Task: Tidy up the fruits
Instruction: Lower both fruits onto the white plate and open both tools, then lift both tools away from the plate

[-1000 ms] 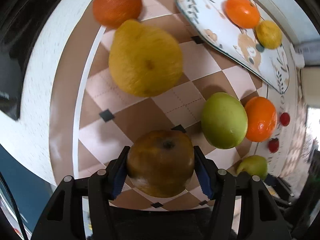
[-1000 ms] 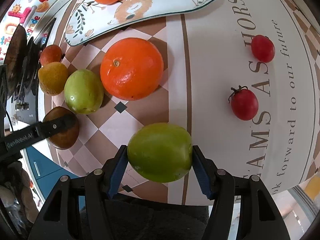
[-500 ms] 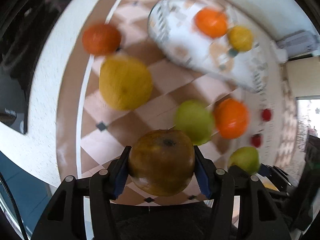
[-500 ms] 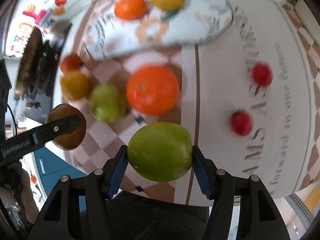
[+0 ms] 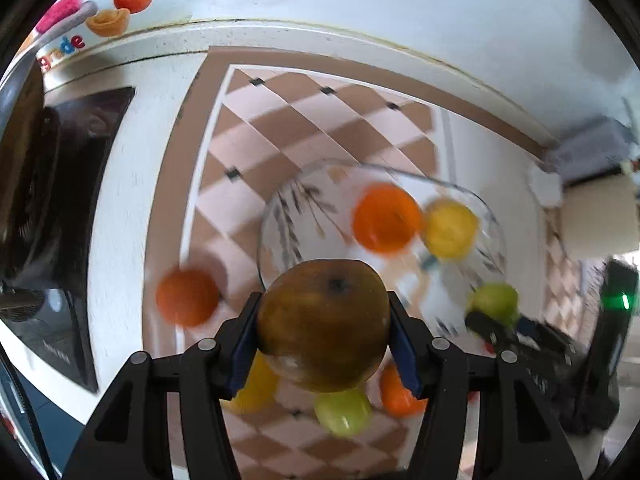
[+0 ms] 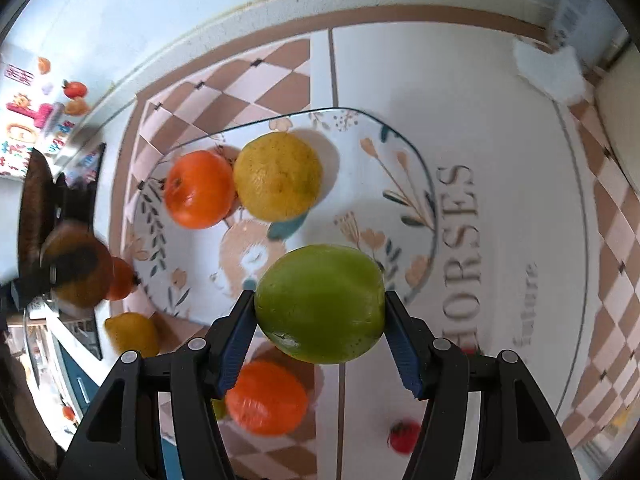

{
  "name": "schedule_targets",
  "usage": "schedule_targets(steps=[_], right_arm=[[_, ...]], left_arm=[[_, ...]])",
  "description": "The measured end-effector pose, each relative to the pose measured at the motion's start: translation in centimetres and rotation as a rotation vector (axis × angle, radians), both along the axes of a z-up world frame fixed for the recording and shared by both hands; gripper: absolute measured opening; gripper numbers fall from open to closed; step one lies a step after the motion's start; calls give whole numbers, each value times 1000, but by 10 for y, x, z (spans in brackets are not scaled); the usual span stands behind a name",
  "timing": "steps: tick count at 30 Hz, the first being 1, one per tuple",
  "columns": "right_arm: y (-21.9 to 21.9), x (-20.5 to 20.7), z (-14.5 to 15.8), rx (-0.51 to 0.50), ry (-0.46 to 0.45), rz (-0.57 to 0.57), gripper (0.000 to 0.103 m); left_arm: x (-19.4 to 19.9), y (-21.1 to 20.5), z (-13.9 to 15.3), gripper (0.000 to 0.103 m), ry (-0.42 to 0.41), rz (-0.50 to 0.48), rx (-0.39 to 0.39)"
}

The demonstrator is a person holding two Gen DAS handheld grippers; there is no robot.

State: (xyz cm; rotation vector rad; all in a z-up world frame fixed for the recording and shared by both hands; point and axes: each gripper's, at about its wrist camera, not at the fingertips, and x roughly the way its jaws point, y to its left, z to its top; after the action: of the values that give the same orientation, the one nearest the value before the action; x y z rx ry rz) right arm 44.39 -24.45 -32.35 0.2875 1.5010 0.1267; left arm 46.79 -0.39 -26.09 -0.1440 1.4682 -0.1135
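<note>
My left gripper (image 5: 323,322) is shut on a brown russet apple (image 5: 323,322), held in the air over the near edge of the flowered plate (image 5: 288,208). My right gripper (image 6: 320,305) is shut on a green apple (image 6: 320,305) above the same plate (image 6: 384,176). On the plate lie an orange (image 6: 199,189) and a yellow citrus fruit (image 6: 277,176). In the left wrist view the right gripper and its green apple (image 5: 495,303) show at the plate's right. In the right wrist view the brown apple (image 6: 80,264) shows at the left.
On the checked mat lie a loose orange (image 5: 187,297), a yellow fruit (image 6: 132,334), a green apple (image 5: 343,412), a big orange (image 6: 266,398) and a red cherry tomato (image 6: 402,435). A dark cooktop (image 5: 52,200) lies left. The wall runs along the back.
Both grippers have lifted with their apples and travelled from the loose fruit on the mat to above the plate, which now sits under them.
</note>
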Motion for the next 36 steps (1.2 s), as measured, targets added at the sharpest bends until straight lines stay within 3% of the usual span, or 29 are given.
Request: schedule_targets(steps=[8, 22, 25, 27, 28, 29, 32, 36], right_arm=[[17, 15, -25, -49, 50, 52, 65], [22, 24, -29, -64, 103, 63, 66], [31, 26, -25, -70, 88, 62, 81], [33, 28, -19, -67, 75, 58, 82], [33, 29, -16, -66, 70, 54, 82], [33, 29, -13, -66, 64, 51, 83], [30, 26, -2, -60, 44, 37, 92], [30, 17, 13, -78, 6, 29, 92]], left_arm=[[62, -7, -40, 56, 54, 12, 43], [79, -7, -71, 58, 163, 25, 46], [82, -3, -74, 58, 170, 22, 40], [83, -2, -71, 64, 159, 15, 42], [84, 0, -68, 77, 148, 14, 45], [84, 0, -63, 84, 140, 13, 45], [84, 2, -49, 86, 118, 17, 53], [71, 4, -25, 86, 75, 13, 77]])
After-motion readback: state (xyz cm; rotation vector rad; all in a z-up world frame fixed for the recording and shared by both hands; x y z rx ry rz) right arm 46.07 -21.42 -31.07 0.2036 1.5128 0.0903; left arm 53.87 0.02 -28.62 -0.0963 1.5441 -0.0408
